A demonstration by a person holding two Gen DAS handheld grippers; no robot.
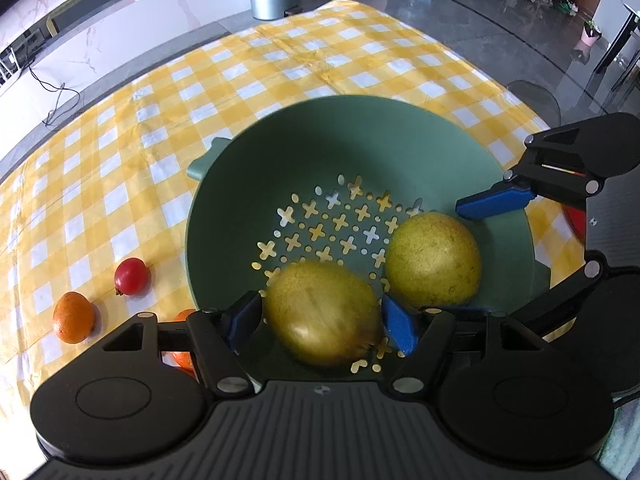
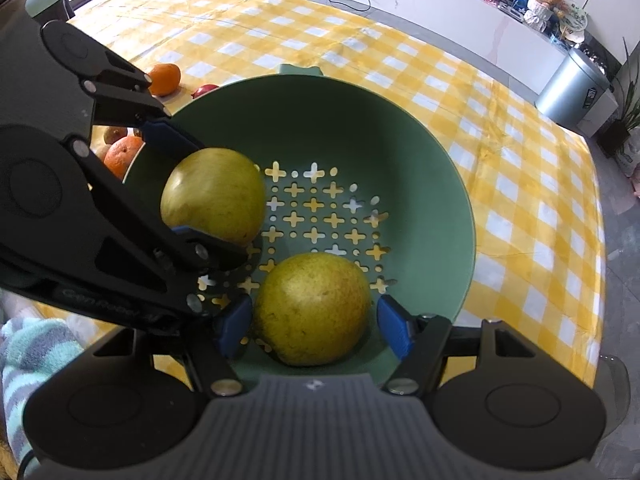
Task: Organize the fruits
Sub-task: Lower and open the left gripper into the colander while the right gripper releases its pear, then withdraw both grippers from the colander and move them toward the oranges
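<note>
Left wrist view. The left gripper (image 1: 320, 318) stands wide over the green colander (image 1: 280, 136), its blue fingers (image 1: 398, 326) flanking, with small gaps, a yellow-green pear (image 1: 322, 312) that lies on the perforated floor at the colander's near side. A second pear (image 1: 434, 258) lies just beside the first, toward the colander's right wall, between the spread fingers of the right gripper (image 1: 476, 256). Both pears are speckled and dull yellow. Left of the colander, on the yellow checked cloth (image 1: 280, 60), lie a red fruit (image 1: 132, 276) and an orange (image 1: 74, 318); another orange (image 1: 182, 354) is mostly hidden behind the gripper's linkage.

Right wrist view. The right gripper (image 2: 314, 326) is wide, with clear gaps to the pear (image 2: 312, 308) at the colander's (image 2: 320, 108) near wall. The left gripper (image 2: 180, 184) reaches over the colander's left rim around the other pear (image 2: 214, 200); whether its fingers touch cannot be told. Beyond that rim lie oranges (image 2: 164, 78), partly screened by the linkage.
</note>
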